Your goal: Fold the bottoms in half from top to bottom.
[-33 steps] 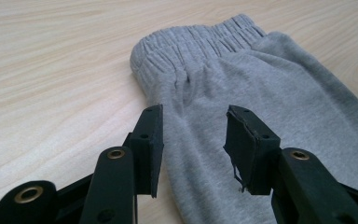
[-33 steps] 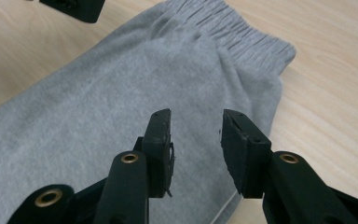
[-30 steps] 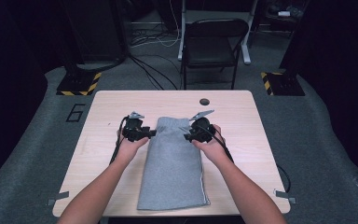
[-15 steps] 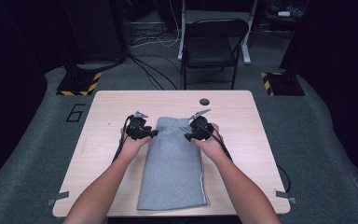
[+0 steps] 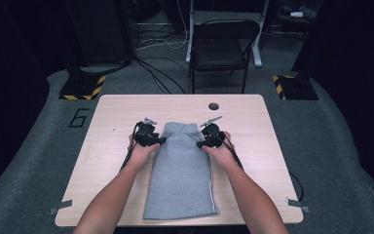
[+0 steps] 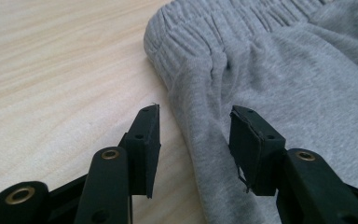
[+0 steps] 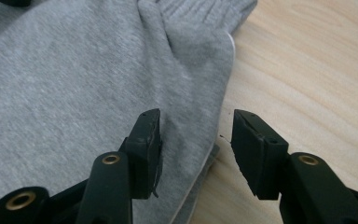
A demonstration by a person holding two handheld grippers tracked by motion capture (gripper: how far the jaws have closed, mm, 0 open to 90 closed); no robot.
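Note:
A grey garment (image 5: 182, 170) with an elastic waistband lies folded lengthwise on the wooden table (image 5: 253, 126), waistband at the far end. My left gripper (image 5: 161, 141) is low at its left edge just below the waistband. In the left gripper view the left gripper (image 6: 195, 112) is open and the edge of the garment (image 6: 279, 70) lies between the jaws, not pinched. My right gripper (image 5: 200, 144) is at the right edge. In the right gripper view the right gripper (image 7: 196, 114) is also open astride the hem of the garment (image 7: 74, 84). Both pairs of jaws have just been opening.
A small dark round thing (image 5: 213, 106) lies near the table's far edge. Beyond the table stand a black folding chair (image 5: 224, 46) and two stands with yellow-black bases (image 5: 83, 87), among floor cables. Bare wood lies on both sides of the garment.
Both hands have sunk a little toward the table at the garment's side edges. The garment lies as before.

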